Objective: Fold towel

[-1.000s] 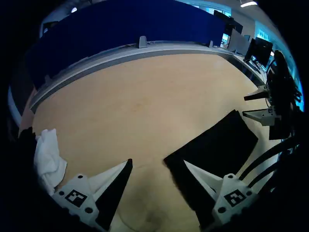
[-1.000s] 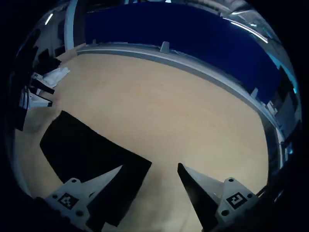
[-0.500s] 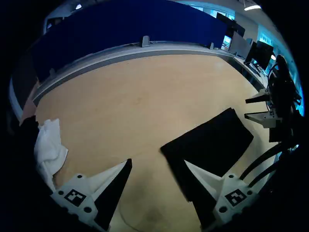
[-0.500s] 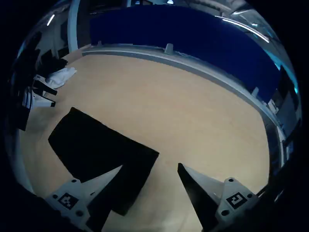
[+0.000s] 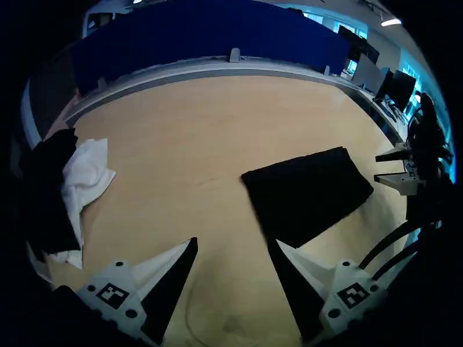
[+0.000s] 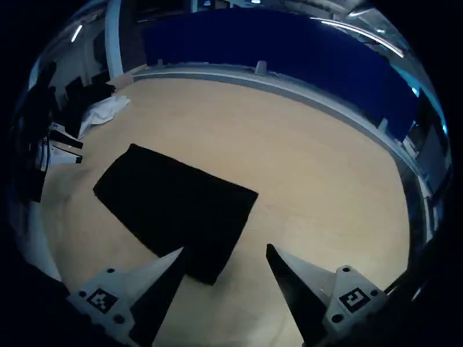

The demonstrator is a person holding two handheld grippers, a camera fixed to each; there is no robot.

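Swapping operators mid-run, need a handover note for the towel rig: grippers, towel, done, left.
Left hand-held gripper: open, empty, over the table.
Right hand-held gripper: open, empty.
Black towel: flat rectangle on the table, not gripped; looks folded, layers unclear.
White cloth and dark cloth heaped at the table edge.
Left: possibly another fold, or the next cloth.

Both views are dim with a cold blue cast. A ceiling light (image 5: pixel 391 22) glows at the upper right of the left gripper view. The wooden tabletop (image 5: pixel 191 144) is evenly lit, with only soft shadows. The black towel (image 5: pixel 307 194) reads as a flat dark shape without detail. Fisheye bending curves the blue divider (image 5: pixel 202 32) strongly, and the edges darken and lose sharpness.
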